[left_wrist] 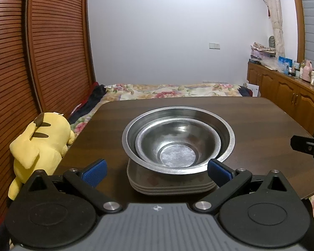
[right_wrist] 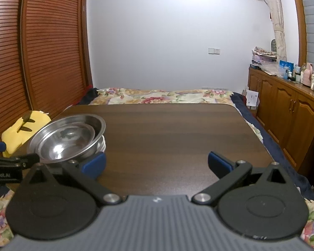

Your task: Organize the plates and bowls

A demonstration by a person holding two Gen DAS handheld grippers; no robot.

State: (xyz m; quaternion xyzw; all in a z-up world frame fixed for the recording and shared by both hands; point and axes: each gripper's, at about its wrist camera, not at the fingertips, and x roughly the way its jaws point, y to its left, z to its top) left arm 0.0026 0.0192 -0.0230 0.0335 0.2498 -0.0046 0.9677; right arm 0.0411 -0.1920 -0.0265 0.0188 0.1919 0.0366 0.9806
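A small steel bowl (left_wrist: pixel 178 144) sits nested inside a larger steel bowl (left_wrist: pixel 224 129), and both rest on a stack of grey-brown plates (left_wrist: pixel 171 188) on the dark wooden table (left_wrist: pixel 261 125). My left gripper (left_wrist: pixel 157 171) stands open just in front of the stack, its blue pads (left_wrist: pixel 94 172) on either side of it and touching nothing. In the right wrist view the bowls (right_wrist: pixel 67 140) appear at the left, on the plates (right_wrist: pixel 102 144). My right gripper (right_wrist: pixel 157 163) is open over bare table, to the right of the stack.
A yellow plush toy (left_wrist: pixel 39 144) lies off the table's left edge, against a slatted wooden wardrobe (left_wrist: pixel 41 52). A bed with a floral cover (left_wrist: pixel 167 90) lies beyond the table. Wooden cabinets (right_wrist: pixel 282 108) with bottles line the right wall. The right gripper's tip (left_wrist: pixel 309 146) shows at the right.
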